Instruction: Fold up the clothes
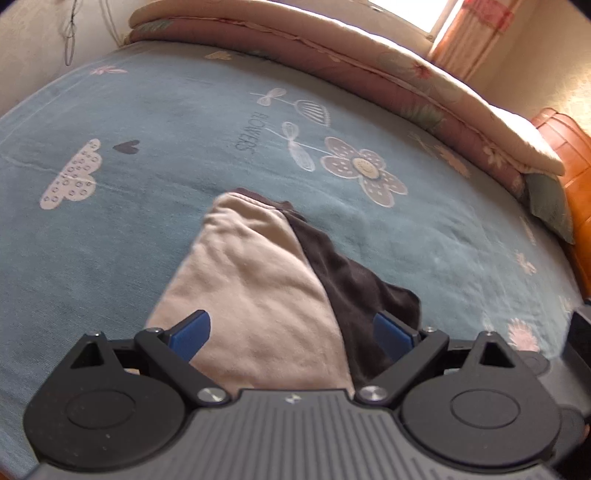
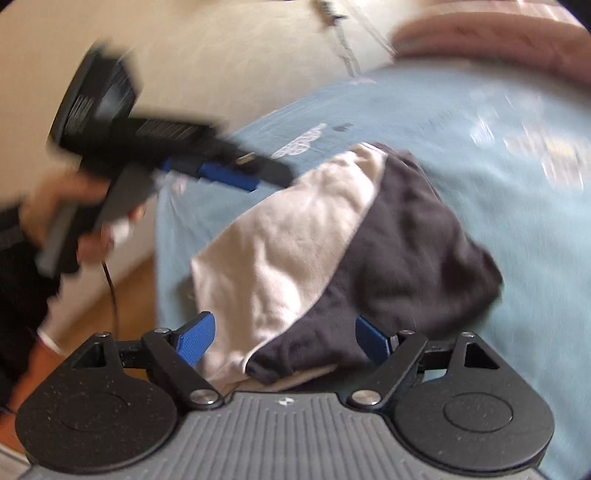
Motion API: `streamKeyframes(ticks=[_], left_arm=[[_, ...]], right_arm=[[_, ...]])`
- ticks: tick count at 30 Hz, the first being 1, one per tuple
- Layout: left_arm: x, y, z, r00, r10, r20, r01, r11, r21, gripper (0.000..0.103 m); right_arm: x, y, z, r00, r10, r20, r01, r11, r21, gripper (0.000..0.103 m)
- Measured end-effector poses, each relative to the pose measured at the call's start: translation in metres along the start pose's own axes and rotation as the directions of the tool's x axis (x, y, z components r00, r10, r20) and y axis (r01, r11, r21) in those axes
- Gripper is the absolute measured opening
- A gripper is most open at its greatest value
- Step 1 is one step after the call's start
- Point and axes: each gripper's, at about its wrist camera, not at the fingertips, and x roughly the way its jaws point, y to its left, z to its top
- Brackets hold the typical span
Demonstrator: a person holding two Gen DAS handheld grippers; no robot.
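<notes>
On a blue flowered bedsheet (image 1: 155, 110), mid-fold: cream-and-dark garment (image 1: 258, 288) bundled between both spread, empty grippers, left (image 1: 291, 332) and right (image 2: 284, 338). Next, probably regripping an edge.

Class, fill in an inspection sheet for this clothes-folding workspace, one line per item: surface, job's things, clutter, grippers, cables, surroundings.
Surface: blue flower-print bedsheet, mostly smooth.
Job's things: one cream-and-dark garment, folded into a compact shape, lying on the sheet.
Clutter: nothing seen.
Grippers: left gripper open above the garment; right gripper open, garment below, not gripped.
Cables: dark cable hanging below the left hand.
Surroundings: folded quilt along the far edge, curtain, wooden bedframe, wood floor.
</notes>
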Motion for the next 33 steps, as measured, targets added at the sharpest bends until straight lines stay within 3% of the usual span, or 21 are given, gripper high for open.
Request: streamKeyframes(ticks=[2,5,8,10,12,16,17,20,23,24,26,30,33], left_arm=[[0.000,-0.001,-0.005,0.998,-0.056,0.000,0.056,0.998,-0.005,0.095],[0.002,0.010,0.001,1.000,-0.005,0.025,0.005,1.000,0.001,0.095],[0.013,0.046,0.019,1.000,-0.009,0.024,0.011,0.997,-0.082,0.095],[0.029,0.074,0.031,1.000,-0.021,0.006,0.022,0.989,-0.149,0.095],[0.047,0.095,0.038,0.998,-0.043,-0.035,0.035,0.980,-0.195,0.095],[0.081,0.114,0.040,0.987,-0.137,-0.079,0.111,0.957,-0.268,0.096],[0.085,0.115,0.040,0.985,-0.155,-0.073,0.130,0.953,-0.273,0.098],[0.088,0.111,0.040,0.979,-0.184,-0.093,0.155,0.954,-0.256,0.098],[0.084,0.105,0.032,0.957,-0.244,-0.157,0.208,0.954,-0.214,0.099],[0.083,0.103,0.030,0.956,-0.245,-0.165,0.209,0.956,-0.204,0.099],[0.085,0.103,0.030,0.954,-0.245,-0.171,0.208,0.956,-0.207,0.099],[0.096,0.103,0.040,0.953,-0.259,-0.155,0.222,0.950,-0.218,0.101],[0.095,0.100,0.040,0.946,-0.262,-0.192,0.226,0.955,-0.190,0.101]], right_arm=[[-0.006,-0.017,-0.011,0.998,0.054,0.018,-0.056,0.990,0.129,0.088],[-0.011,-0.047,-0.026,0.994,0.094,0.050,-0.105,0.942,0.319,0.091],[-0.002,-0.079,-0.043,0.979,0.170,0.110,-0.202,0.818,0.538,0.092],[0.009,-0.092,-0.050,0.967,0.199,0.159,-0.254,0.738,0.626,0.093],[0.021,-0.096,-0.049,0.964,0.177,0.199,-0.266,0.686,0.677,0.093],[0.038,-0.089,-0.023,0.973,0.048,0.227,-0.198,0.682,0.704,0.097],[0.043,-0.086,-0.017,0.974,0.032,0.223,-0.184,0.683,0.707,0.103],[0.054,-0.072,-0.006,0.985,-0.006,0.175,-0.121,0.701,0.703,0.103],[0.059,-0.069,-0.018,0.985,0.100,0.143,-0.173,0.675,0.717,0.103],[0.057,-0.067,-0.022,0.983,0.116,0.145,-0.185,0.684,0.706,0.103],[0.057,-0.063,-0.023,0.983,0.113,0.148,-0.184,0.706,0.684,0.103],[0.074,-0.069,-0.002,0.970,0.137,0.200,-0.236,0.713,0.660,0.103],[0.075,-0.068,-0.003,0.969,0.158,0.188,-0.243,0.718,0.652,0.103]])
